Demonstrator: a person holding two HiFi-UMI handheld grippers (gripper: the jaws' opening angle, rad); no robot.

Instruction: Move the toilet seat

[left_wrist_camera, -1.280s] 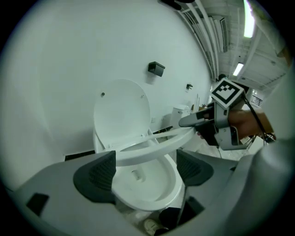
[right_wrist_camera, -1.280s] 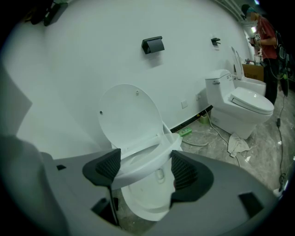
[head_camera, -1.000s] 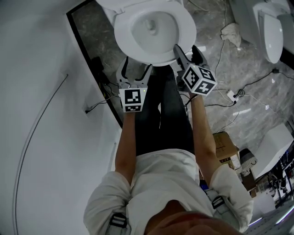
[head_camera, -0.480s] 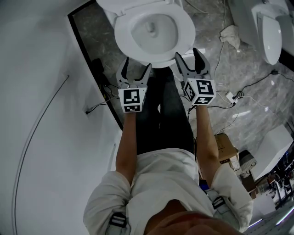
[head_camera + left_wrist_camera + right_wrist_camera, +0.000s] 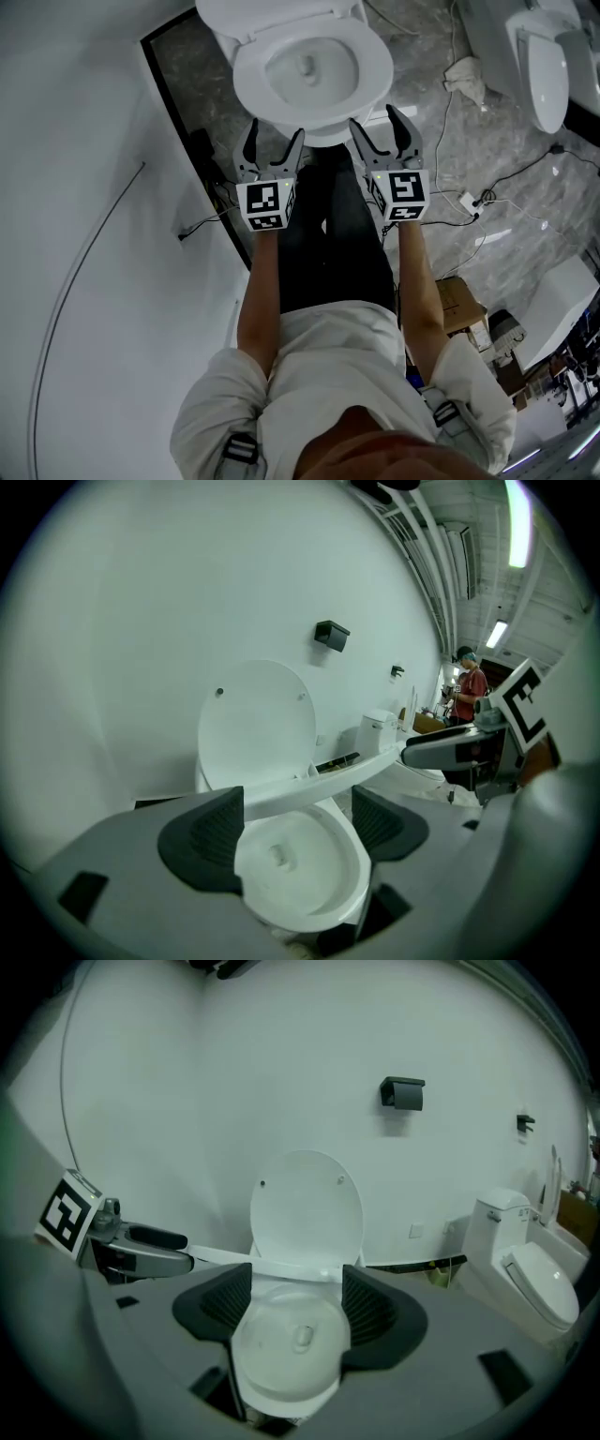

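The white toilet (image 5: 309, 70) stands at the top of the head view. A white ring lies flat round its bowl, and the lid (image 5: 307, 1208) stands upright against the wall. The lid (image 5: 256, 726) also shows in the left gripper view. My left gripper (image 5: 275, 141) hovers just in front of the bowl's front left, open and empty. My right gripper (image 5: 380, 127) is level with it at the front right, also open and touching nothing. Between the left gripper's pads (image 5: 295, 822) and the right gripper's pads (image 5: 297, 1312) only the bowl shows, farther off.
A white wall (image 5: 84, 187) runs close on the left. A second toilet (image 5: 548, 66) stands at the right, with a rag (image 5: 469, 66), cables (image 5: 469, 197) and a cardboard box (image 5: 459, 300) on the grey floor. A black holder (image 5: 403, 1093) hangs on the wall.
The right gripper has drawn back from the bowl's front right rim, where it was a second ago. The left gripper has shifted slightly up toward the bowl. The toilet has not moved.
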